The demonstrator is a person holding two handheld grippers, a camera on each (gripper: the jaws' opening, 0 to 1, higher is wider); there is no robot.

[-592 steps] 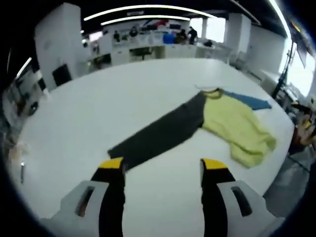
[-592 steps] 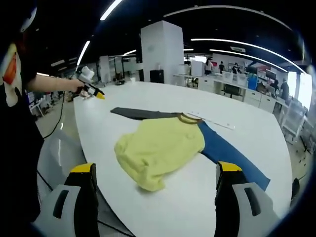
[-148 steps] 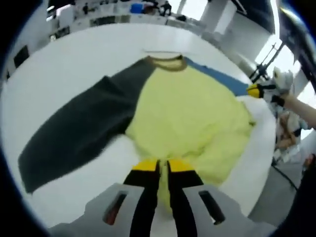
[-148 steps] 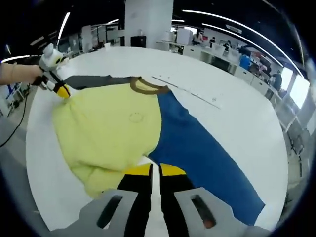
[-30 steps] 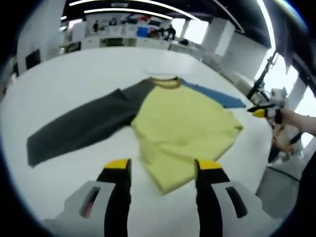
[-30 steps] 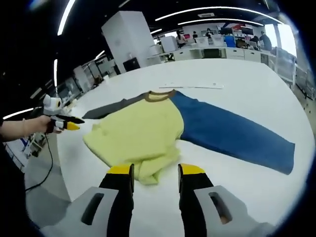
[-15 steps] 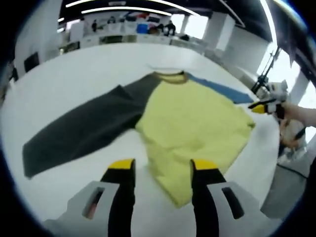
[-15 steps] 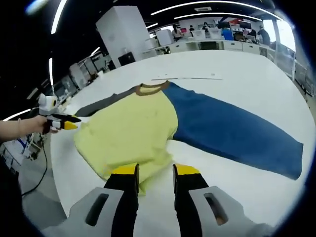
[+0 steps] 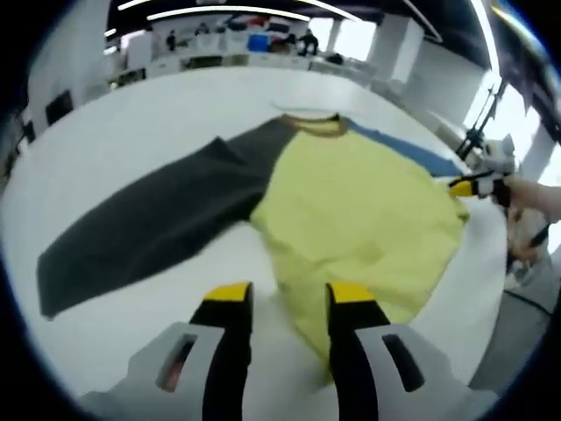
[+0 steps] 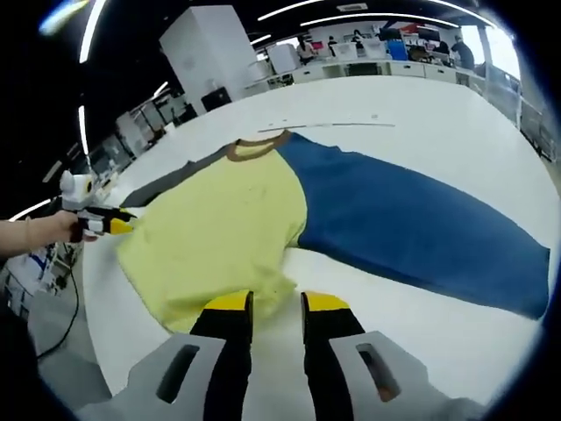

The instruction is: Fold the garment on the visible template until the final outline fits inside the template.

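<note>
White table (image 9: 131, 123) carries the garment (image 9: 351, 210); both grippers (image 9: 285, 303) (image 10: 270, 309), jaws spread, may bunch its near-edge hem.

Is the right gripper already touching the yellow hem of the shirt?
Cannot tell. In the right gripper view, the right gripper has open jaws at the yellow hem; no contact or gap shows plainly.
</note>
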